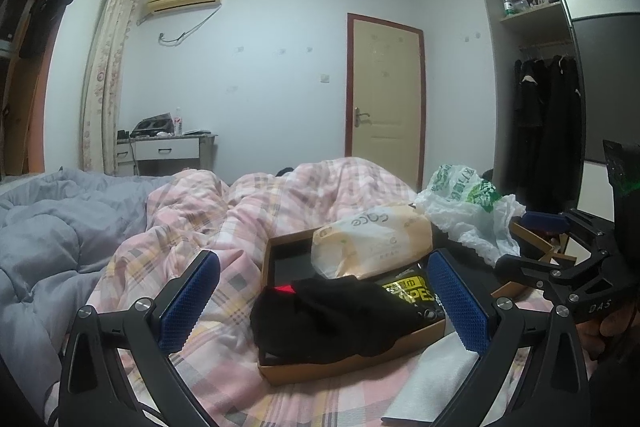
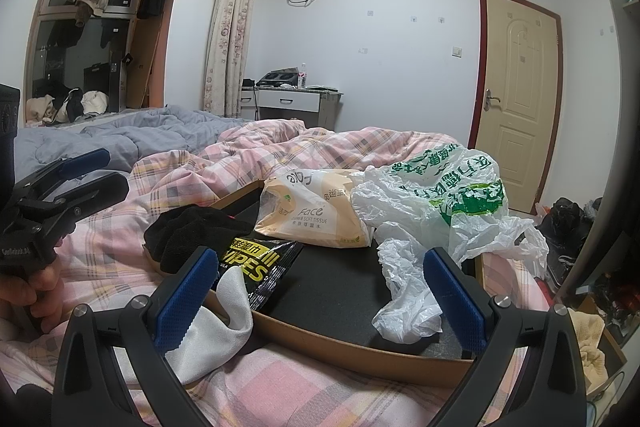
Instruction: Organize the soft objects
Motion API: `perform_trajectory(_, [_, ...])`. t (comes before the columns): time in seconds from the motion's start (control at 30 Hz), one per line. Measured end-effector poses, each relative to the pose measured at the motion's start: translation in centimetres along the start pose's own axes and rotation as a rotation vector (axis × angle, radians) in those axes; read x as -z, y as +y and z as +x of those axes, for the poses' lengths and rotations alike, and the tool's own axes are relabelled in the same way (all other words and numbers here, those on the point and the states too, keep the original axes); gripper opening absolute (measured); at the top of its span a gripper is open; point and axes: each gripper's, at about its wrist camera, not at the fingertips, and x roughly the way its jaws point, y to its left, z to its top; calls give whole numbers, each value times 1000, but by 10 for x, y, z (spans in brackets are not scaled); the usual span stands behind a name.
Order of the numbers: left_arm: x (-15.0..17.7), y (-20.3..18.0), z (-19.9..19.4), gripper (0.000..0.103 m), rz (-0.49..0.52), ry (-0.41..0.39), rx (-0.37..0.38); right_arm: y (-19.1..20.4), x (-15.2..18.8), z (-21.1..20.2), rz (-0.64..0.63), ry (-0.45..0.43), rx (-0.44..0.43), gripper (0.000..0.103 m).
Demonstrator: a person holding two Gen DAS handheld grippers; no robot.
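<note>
Both grippers, left gripper [image 1: 324, 303] and right gripper [image 2: 320, 295], are released and empty. The black sock [image 1: 332, 319] lies between the left fingers, in the box [image 1: 348, 373] at its near edge.

A: What sits between the spread fingers of the left gripper [image 1: 324, 305]?
B: A black cloth [image 1: 328, 323] draped over the near end of a cardboard box [image 1: 344, 373], tissue pack [image 1: 372, 243] behind it, on the pink checked quilt [image 1: 240, 211].

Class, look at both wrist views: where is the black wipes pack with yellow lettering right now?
The wipes pack lies in the cardboard tray on the bed, between the black cloth and the tissue pack, just ahead of the white cloth.
</note>
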Motion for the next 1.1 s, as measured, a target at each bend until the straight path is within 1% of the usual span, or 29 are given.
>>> perform_trajectory(0.03, [0,0,0,103,0,1,-17,0,0,0,0,0,0,102])
perform_trajectory(0.2, [1,2,7,103,-13,26,-41,0,0,0,0,0,0,102])
perform_trajectory(0.43, [3,15,7,103,-72,30,-30,0,0,0,0,1,0,102])
perform_trajectory(0.67, [3,17,8,103,-77,37,-30,-1,-1,-2,7,-6,5,102])
perform_trajectory(0.8, [4,17,7,103,-72,31,-32,-11,-4,-17,34,-26,18,102])
perform_trajectory(0.87, [4,17,7,103,-70,29,-32,-15,-4,-32,42,-27,14,102])
perform_trajectory(0.9, [4,17,7,103,-70,29,-32,-16,-2,-37,44,-21,1,102])
perform_trajectory(0.93, [4,17,7,103,-71,30,-31,-18,0,-44,52,-12,-30,102])
perform_trajectory(1.0, [4,17,7,103,-71,31,-31,-21,5,-56,83,0,-124,102])
perform_trajectory(1.1, [4,16,7,103,-70,36,-32,-22,20,-71,122,39,-336,102])
